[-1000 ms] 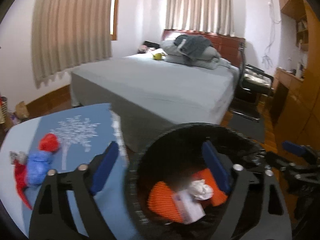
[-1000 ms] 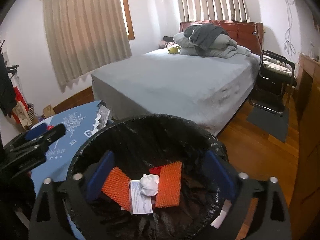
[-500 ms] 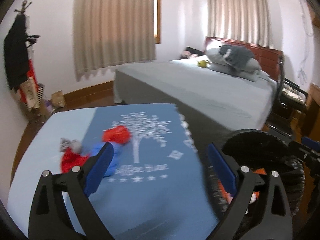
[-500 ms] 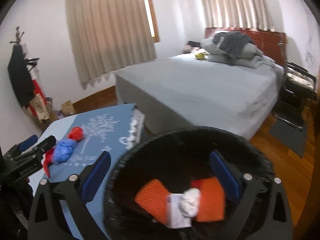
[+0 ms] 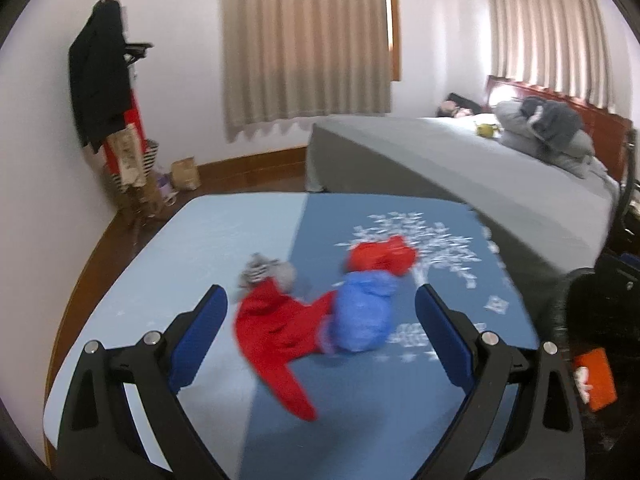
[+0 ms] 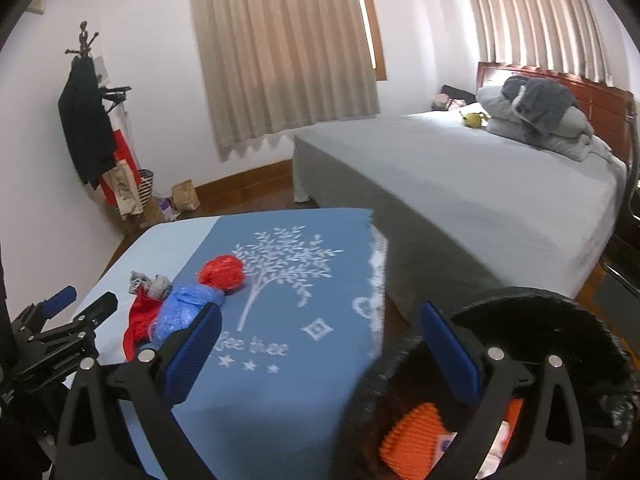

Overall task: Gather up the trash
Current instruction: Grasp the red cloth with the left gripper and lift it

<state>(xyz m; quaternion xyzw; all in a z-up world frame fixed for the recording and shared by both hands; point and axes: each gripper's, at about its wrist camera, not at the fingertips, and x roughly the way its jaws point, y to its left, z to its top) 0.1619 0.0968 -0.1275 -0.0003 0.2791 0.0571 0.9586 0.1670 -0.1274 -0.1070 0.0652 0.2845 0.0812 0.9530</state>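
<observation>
A heap of trash lies on the blue table [image 5: 224, 236]: a red crumpled bag [image 5: 380, 258], a blue crumpled bag [image 5: 362, 316], a flat red wrapper [image 5: 276, 332] and a grey scrap [image 5: 264, 272]. My left gripper [image 5: 320, 340] is open and empty, its jaws wide on either side of the heap, just short of it. My right gripper [image 6: 320, 354] is open and empty between the table and the black-lined trash bin [image 6: 560, 320], which holds orange pieces [image 6: 412, 432]. The heap shows in the right wrist view too, with the red bag [image 6: 222, 272] and the blue bag [image 6: 188, 308].
A grey bed [image 6: 460, 176] stands just beyond the table. A coat rack [image 5: 104, 92] with bags at its foot stands in the left corner. The bin's rim [image 5: 580, 320] is at the table's right edge. My left gripper shows at the left of the right wrist view [image 6: 60, 320].
Both grippers have swung left from over the bin toward the table. The left one now faces the trash heap, and the bin has slid to the right of both views.
</observation>
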